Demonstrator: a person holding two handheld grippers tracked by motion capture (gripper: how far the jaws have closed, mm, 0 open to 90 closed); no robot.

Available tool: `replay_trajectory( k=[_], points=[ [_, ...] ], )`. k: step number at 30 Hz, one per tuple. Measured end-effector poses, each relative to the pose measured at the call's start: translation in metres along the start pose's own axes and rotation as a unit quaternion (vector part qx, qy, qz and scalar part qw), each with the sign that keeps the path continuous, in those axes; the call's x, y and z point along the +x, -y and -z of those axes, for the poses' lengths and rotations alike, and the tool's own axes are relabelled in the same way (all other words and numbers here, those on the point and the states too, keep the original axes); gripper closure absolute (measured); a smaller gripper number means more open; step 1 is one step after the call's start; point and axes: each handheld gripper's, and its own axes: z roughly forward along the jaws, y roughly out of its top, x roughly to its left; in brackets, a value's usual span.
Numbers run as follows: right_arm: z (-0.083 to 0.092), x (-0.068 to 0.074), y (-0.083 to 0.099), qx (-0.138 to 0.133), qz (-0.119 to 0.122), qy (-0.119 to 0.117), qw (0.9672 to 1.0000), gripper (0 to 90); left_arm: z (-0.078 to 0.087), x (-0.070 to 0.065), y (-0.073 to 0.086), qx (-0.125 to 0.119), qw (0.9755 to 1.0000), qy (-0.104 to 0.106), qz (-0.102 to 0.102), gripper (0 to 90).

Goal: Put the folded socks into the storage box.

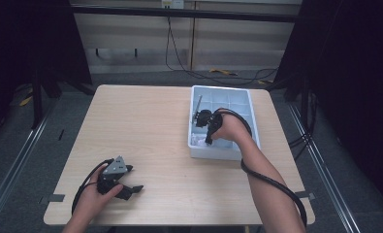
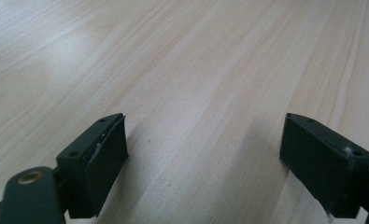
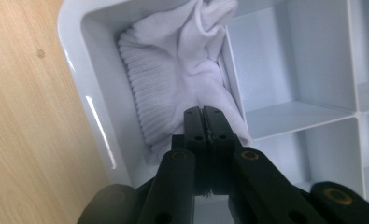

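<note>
Pressing closed right gripper (image 3: 203, 112) tips straight onto white sock (image 3: 173, 70) in organizer's (image 3: 74, 37) corner cell, left gripper (image 2: 203, 154) spread wide, far off.

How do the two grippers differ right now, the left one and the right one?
The left gripper is open, its fingers spread wide; the right gripper has its fingers pressed together. The left gripper rests low over the bare wooden table, while the right gripper points into a corner compartment of the white divided bin, at the white sock. Whether it pinches the fabric is unclear. Both are black and hand-held.
</note>
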Motion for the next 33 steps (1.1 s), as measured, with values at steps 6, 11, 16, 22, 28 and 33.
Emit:
replay_trajectory(
  k=[6,11,16,22,28,33],
  points=[
    [-0.012,0.004,-0.005,0.017,0.006,0.008,0.9998,90.0,0.000,0.000,0.000,-0.001,1.0000,0.000,0.000,14.8],
    [-0.021,0.004,-0.005,0.015,-0.001,0.008,0.9999,90.0,0.000,0.000,0.000,-0.001,1.0000,0.000,0.000,14.8],
    [-0.024,0.002,-0.001,-0.001,-0.006,0.001,1.0000,90.0,0.000,0.000,0.000,-0.001,1.0000,0.000,0.000,14.8],
    [-0.013,0.001,0.002,-0.015,-0.009,0.000,0.9998,84.5,0.000,0.000,0.000,0.000,1.0000,0.000,0.000,14.8],
    [0.008,0.003,0.003,-0.029,-0.010,0.005,0.9995,77.1,0.000,0.000,0.000,0.000,1.0000,-0.002,0.000,14.8],
    [0.020,0.005,0.004,-0.033,-0.015,0.015,0.9992,68.5,0.000,0.000,0.000,-0.001,1.0000,-0.001,0.001,14.8]
  ],
)
